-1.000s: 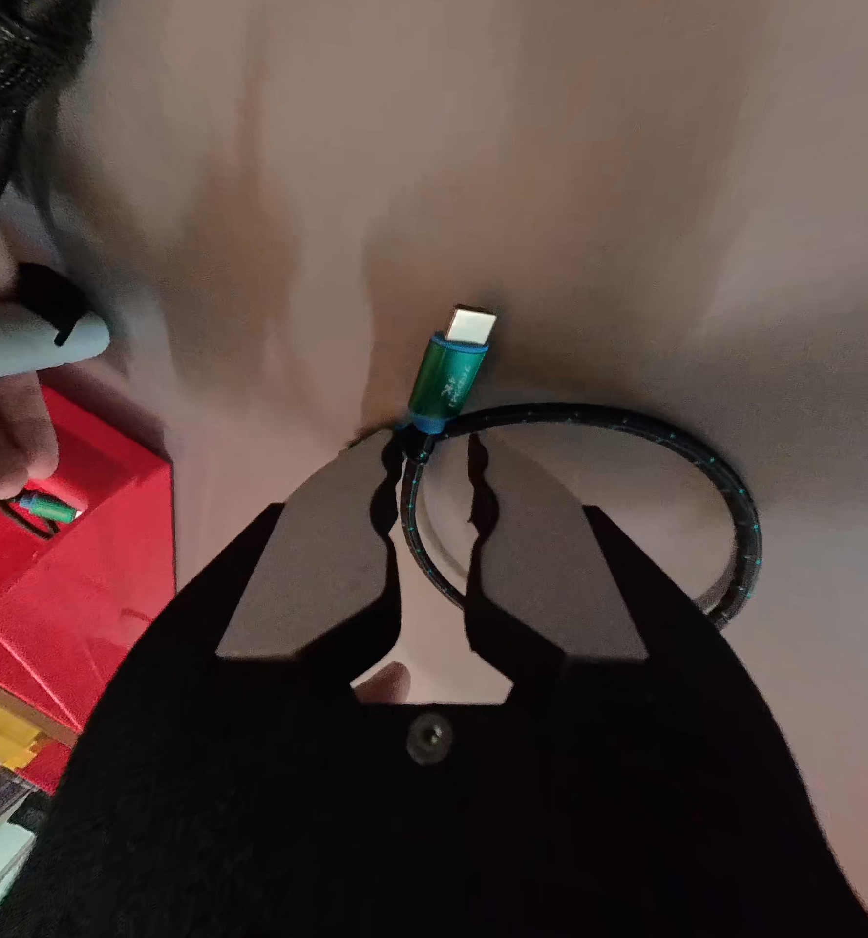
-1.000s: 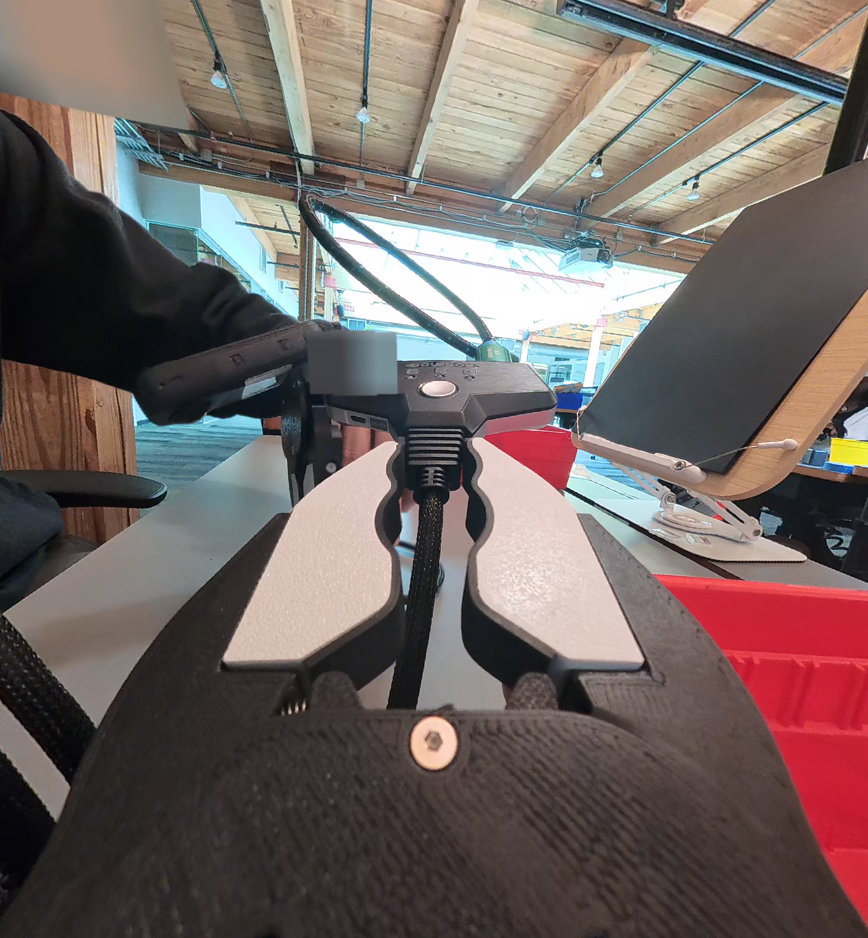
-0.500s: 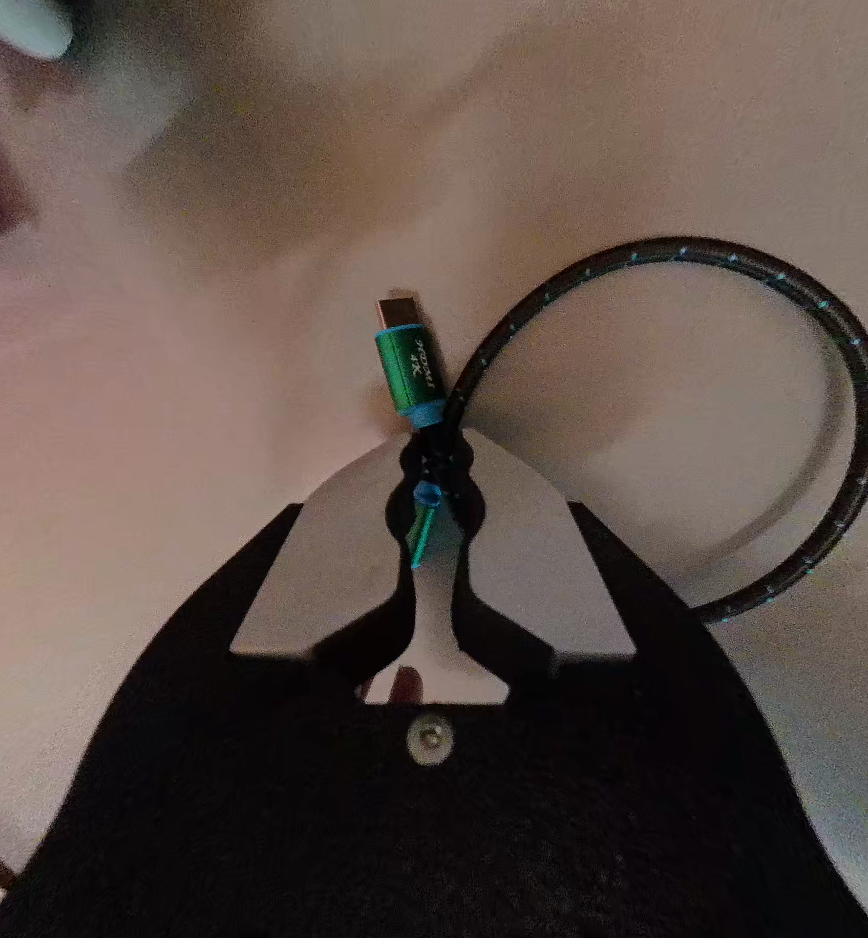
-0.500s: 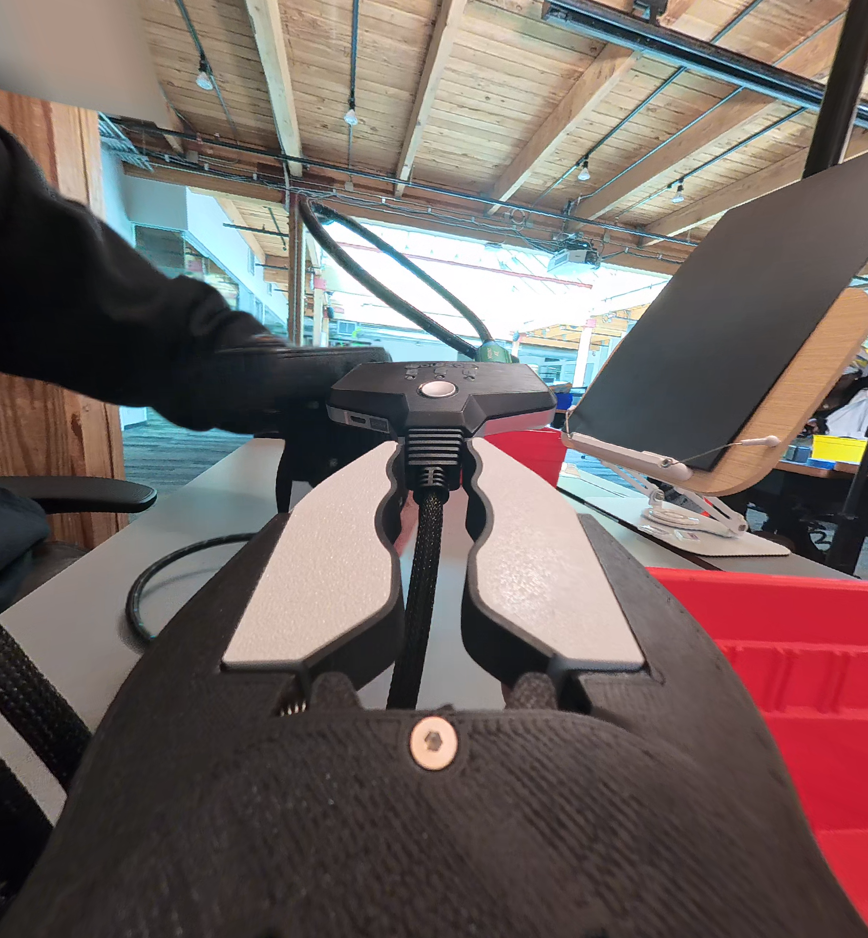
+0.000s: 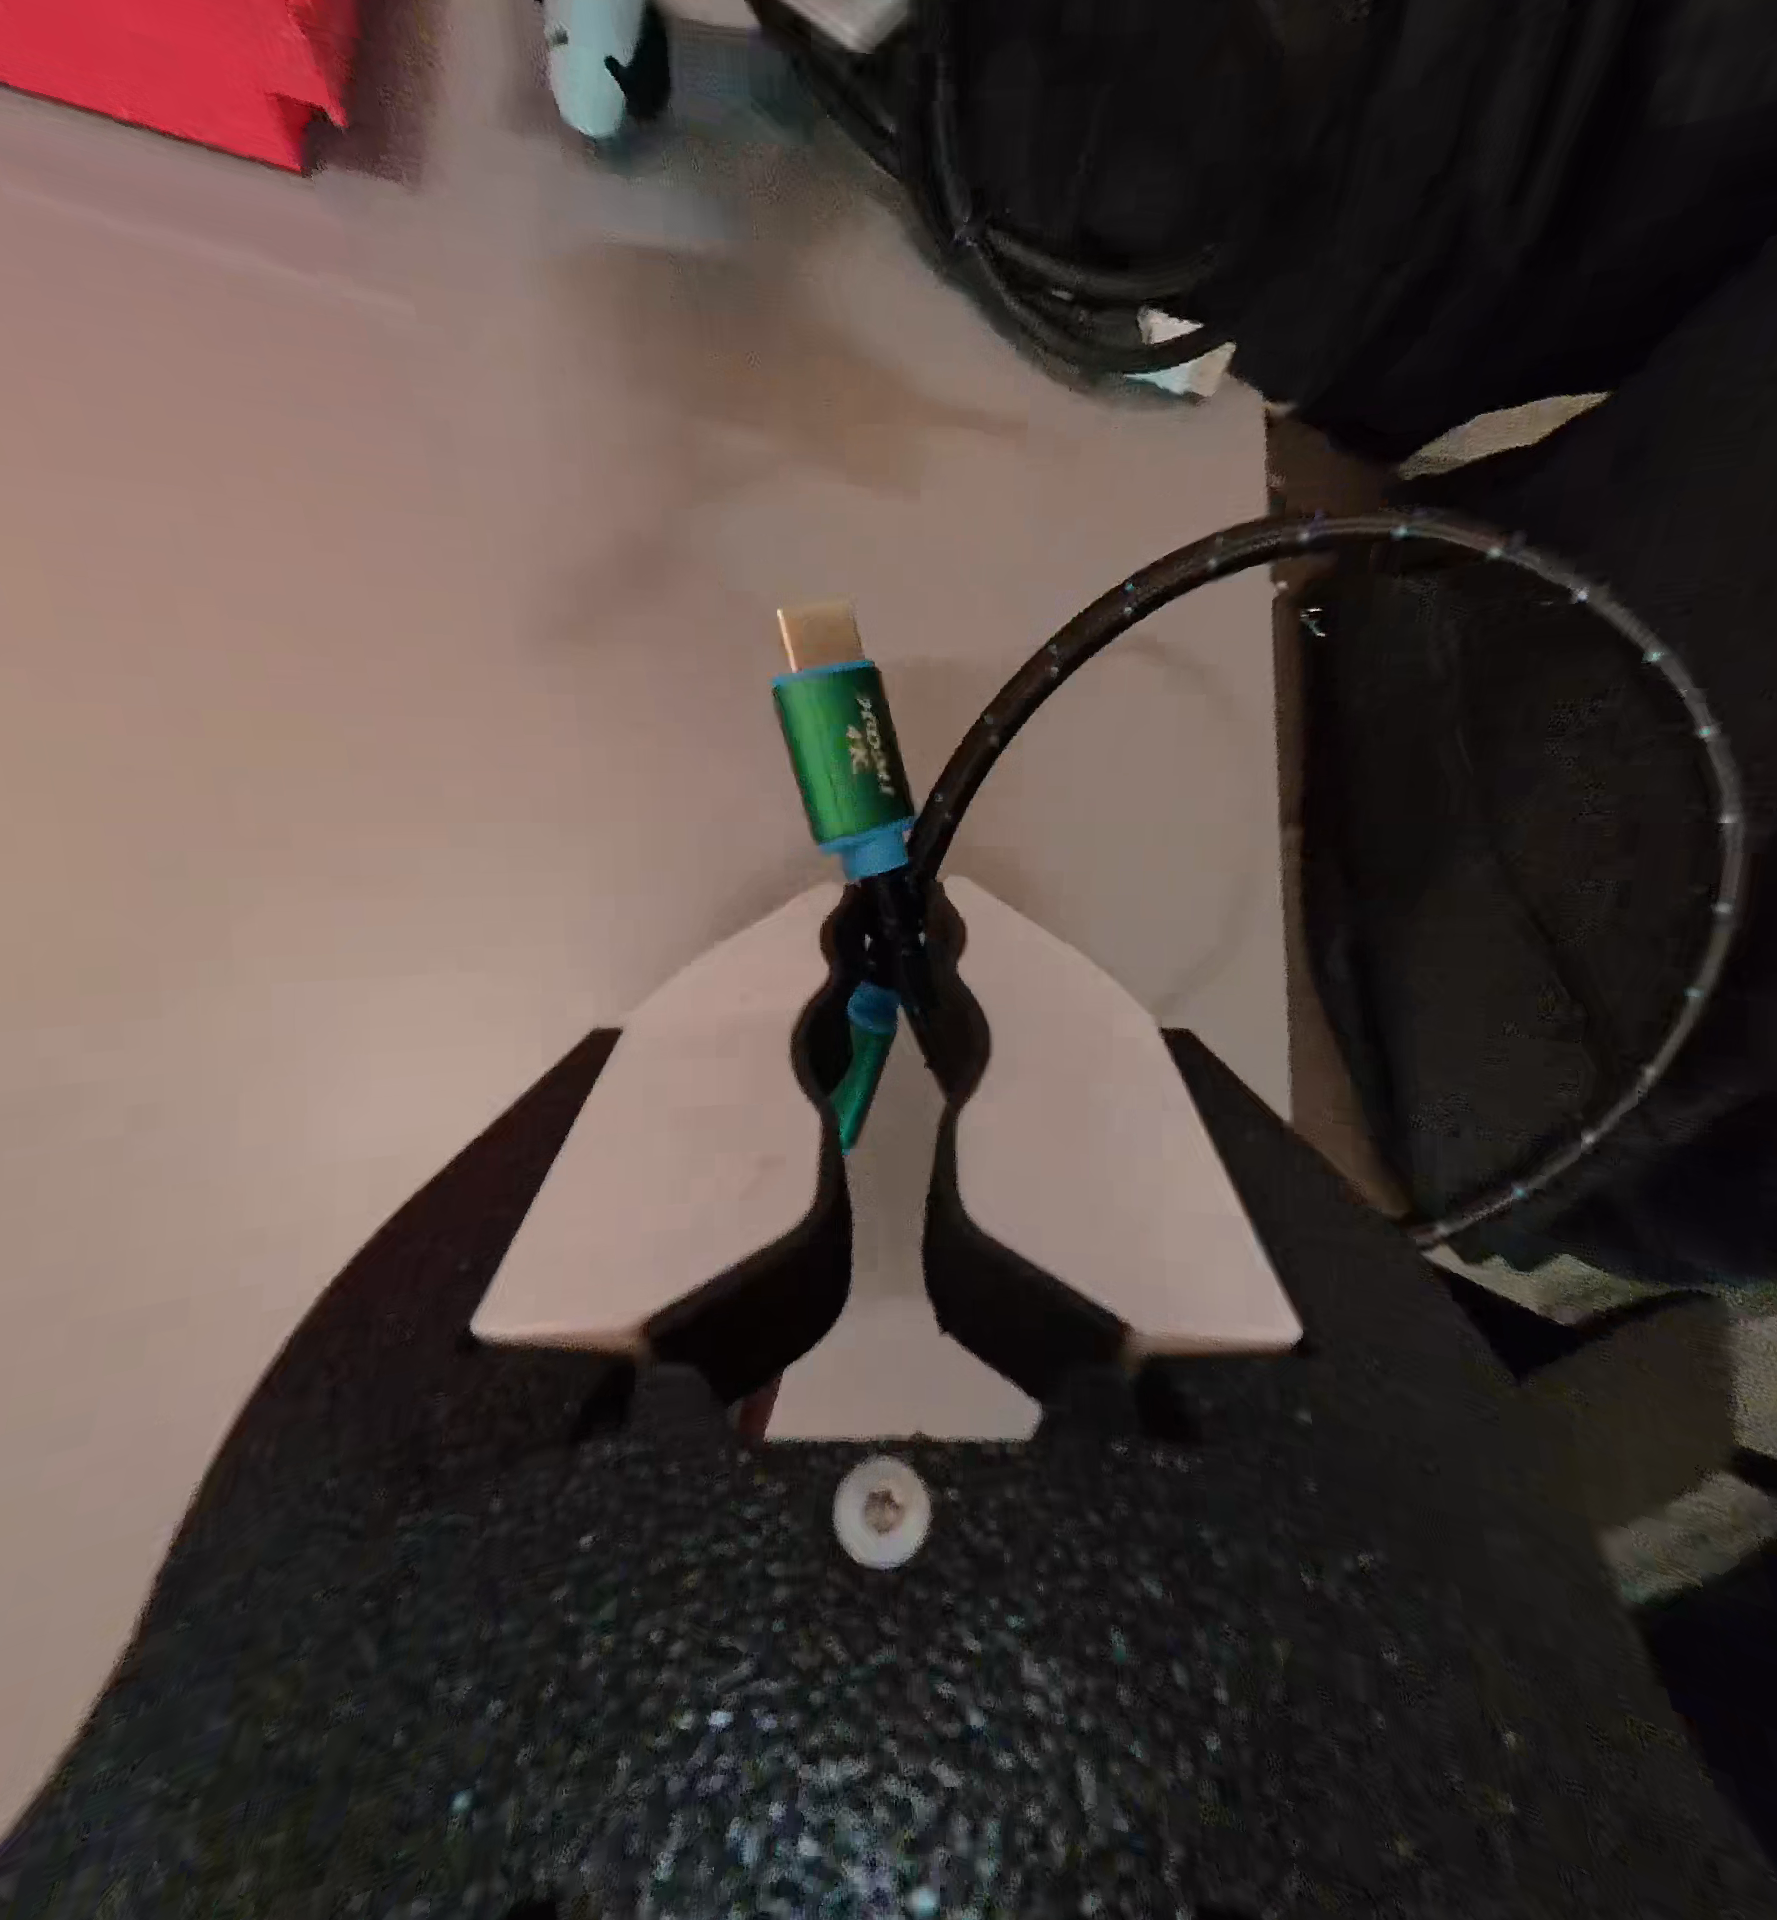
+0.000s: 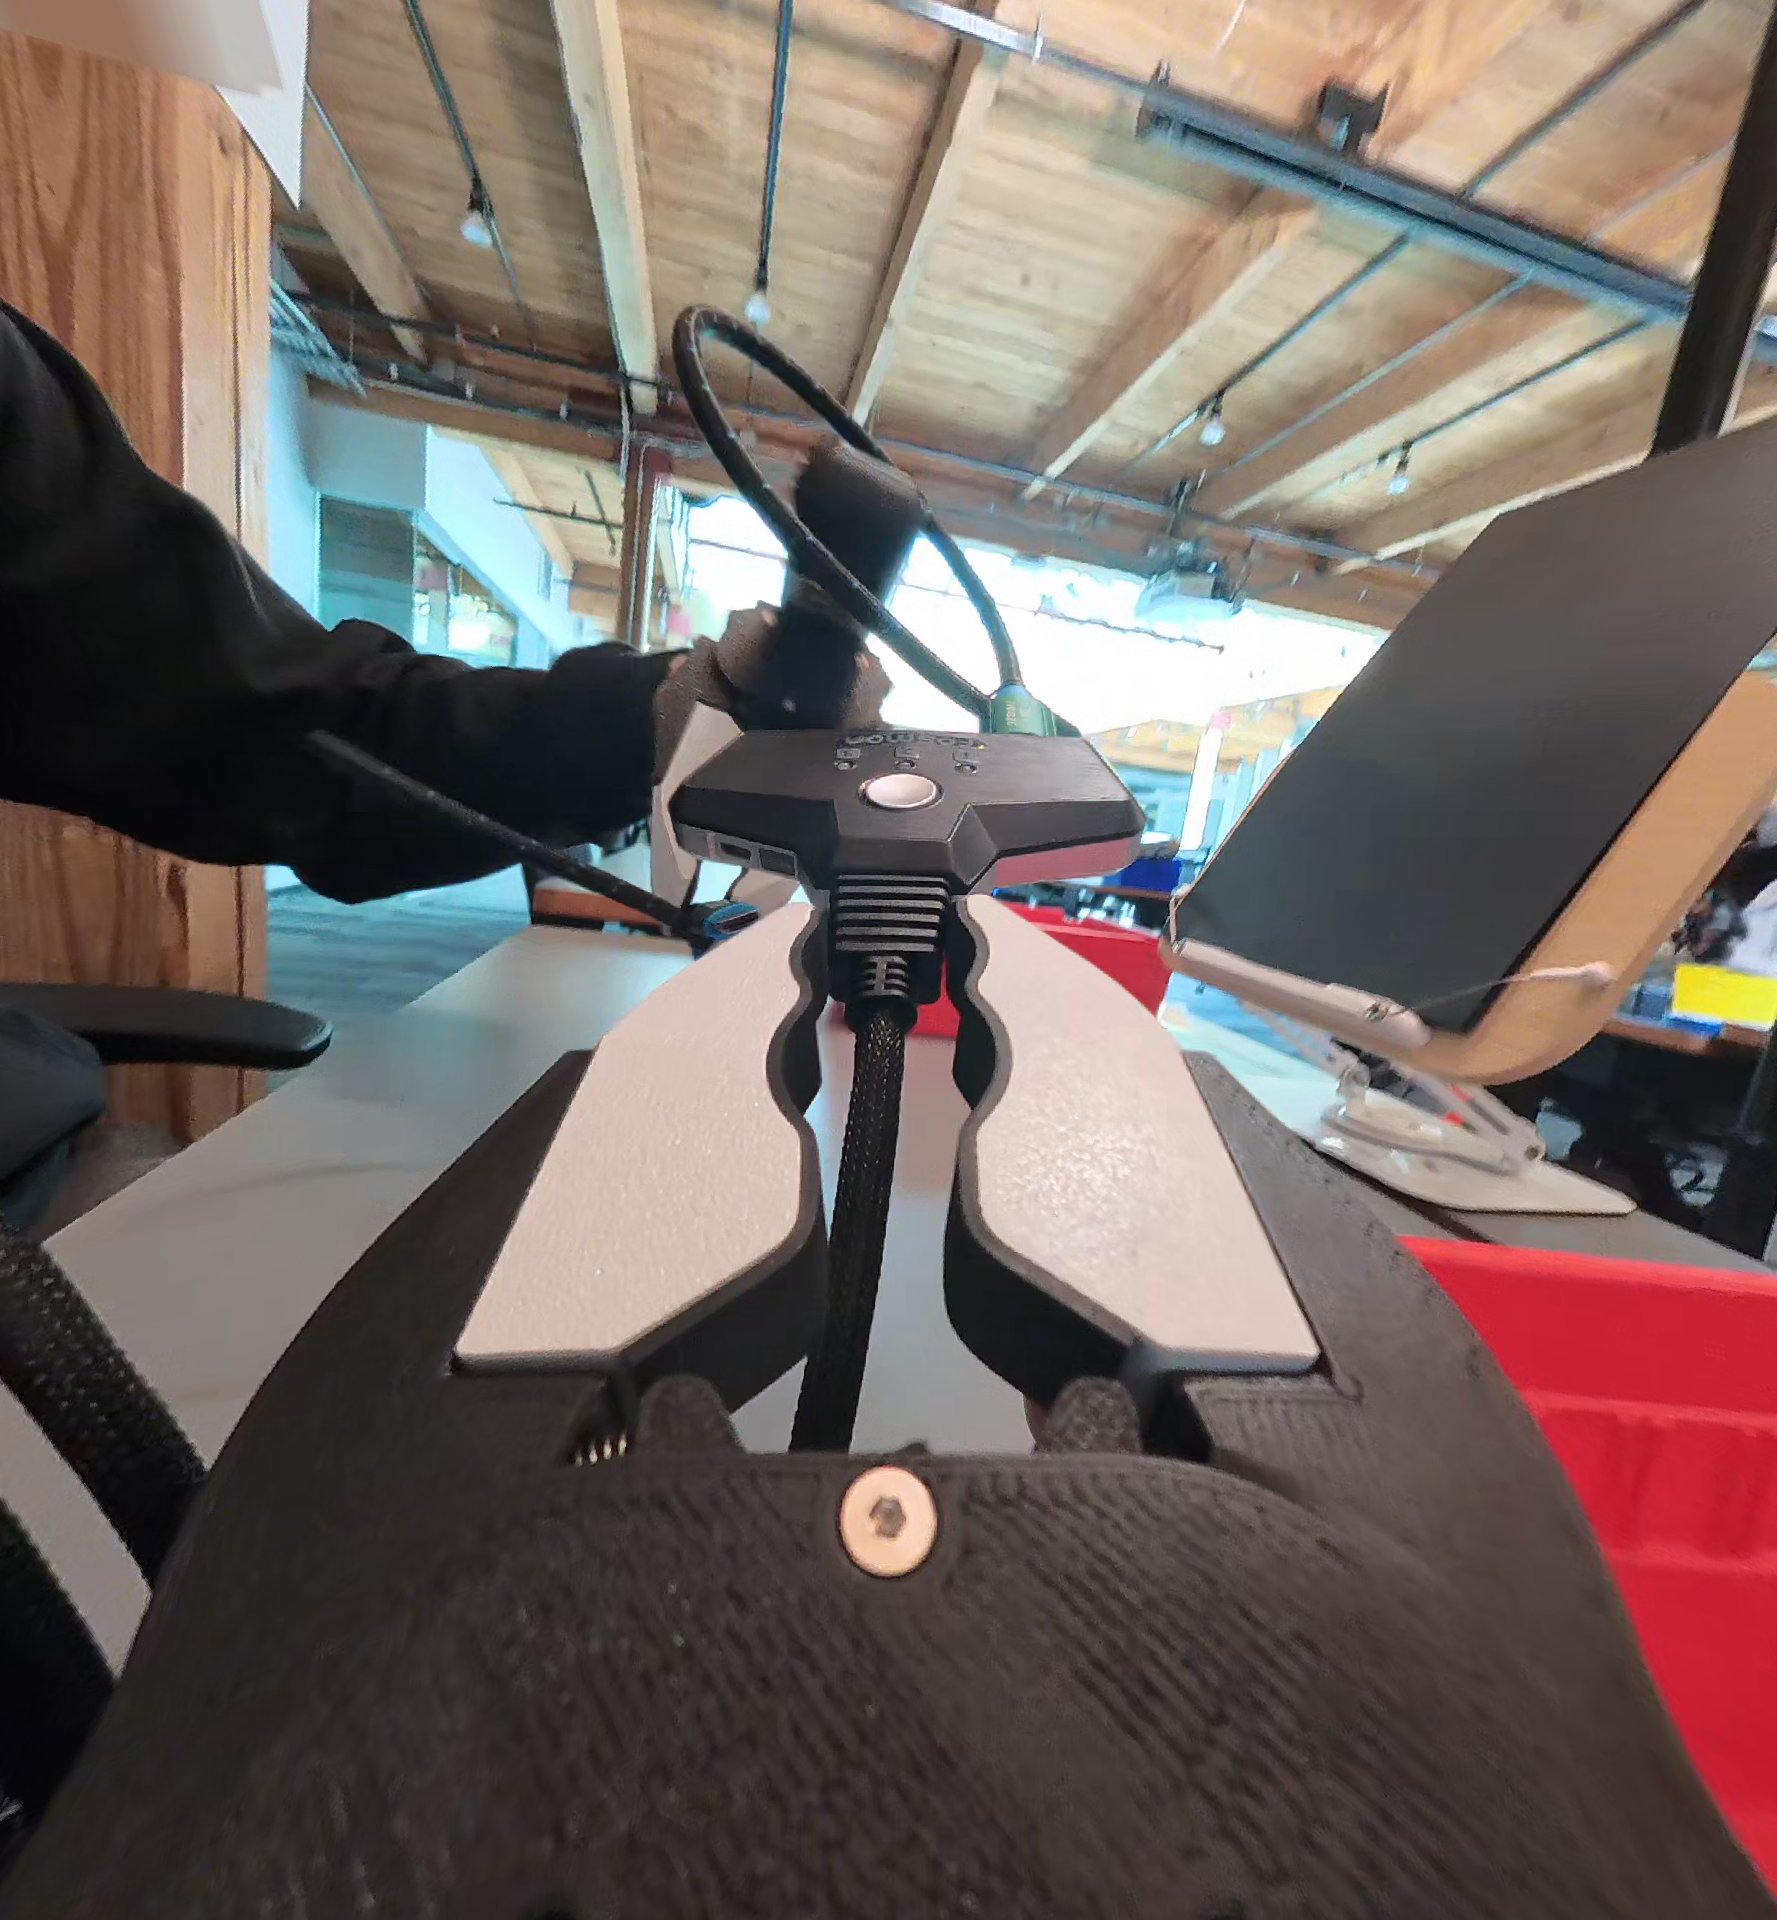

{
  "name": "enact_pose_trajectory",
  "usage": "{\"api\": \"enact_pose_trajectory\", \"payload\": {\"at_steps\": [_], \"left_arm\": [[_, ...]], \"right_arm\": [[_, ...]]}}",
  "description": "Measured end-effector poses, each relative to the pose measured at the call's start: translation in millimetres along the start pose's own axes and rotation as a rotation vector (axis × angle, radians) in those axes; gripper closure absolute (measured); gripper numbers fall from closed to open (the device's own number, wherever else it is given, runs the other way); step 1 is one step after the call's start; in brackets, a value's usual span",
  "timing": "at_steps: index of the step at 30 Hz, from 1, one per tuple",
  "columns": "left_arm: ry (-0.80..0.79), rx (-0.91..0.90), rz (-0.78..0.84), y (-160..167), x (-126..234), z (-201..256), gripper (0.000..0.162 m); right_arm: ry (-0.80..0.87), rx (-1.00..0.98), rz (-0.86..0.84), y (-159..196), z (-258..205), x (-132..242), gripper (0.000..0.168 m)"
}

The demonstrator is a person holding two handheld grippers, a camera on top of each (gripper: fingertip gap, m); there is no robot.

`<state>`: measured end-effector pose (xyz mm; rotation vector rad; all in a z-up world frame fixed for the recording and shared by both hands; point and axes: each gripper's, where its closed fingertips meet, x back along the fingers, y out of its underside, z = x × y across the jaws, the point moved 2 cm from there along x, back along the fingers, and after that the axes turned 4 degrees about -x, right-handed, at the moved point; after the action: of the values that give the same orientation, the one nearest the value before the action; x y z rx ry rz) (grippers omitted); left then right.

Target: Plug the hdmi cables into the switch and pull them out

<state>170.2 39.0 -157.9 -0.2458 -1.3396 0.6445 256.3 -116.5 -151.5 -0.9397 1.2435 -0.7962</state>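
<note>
Left wrist view. The left tool [image 5: 889, 914] is shown closed on a braided black HDMI cable [image 5: 1684, 727] just behind its green plug [image 5: 842, 764]. The plug's long axis continues forward from the fingertips, leaning slightly left, with the metal tip leading and free above the counter [image 5: 292, 727]. The cable is looped to the right and doubled back between the fingers. The switch cannot be seen here.

Right wrist view. The right tool [image 6: 884, 966] is shown clamped on the ribbed strain relief of the switch [image 6: 905, 805], which is held level above the counter. One green plug [image 6: 1014, 712] is already seated in the far side. The left tool appears beyond and left of the switch, blurred. The free plug is judged to need turning toward an open port on the switch; the left tool is the nearer.
</note>
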Motion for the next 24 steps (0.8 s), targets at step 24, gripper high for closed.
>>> {"api": "enact_pose_trajectory", "payload": {"at_steps": [24], "left_arm": [[0.242, 0.236, 0.060, 25.0, -7.2, 1.3, 0.151]], "right_arm": [[0.032, 0.005, 0.179, -27.4, 2.8, 12.8, 0.147]]}}
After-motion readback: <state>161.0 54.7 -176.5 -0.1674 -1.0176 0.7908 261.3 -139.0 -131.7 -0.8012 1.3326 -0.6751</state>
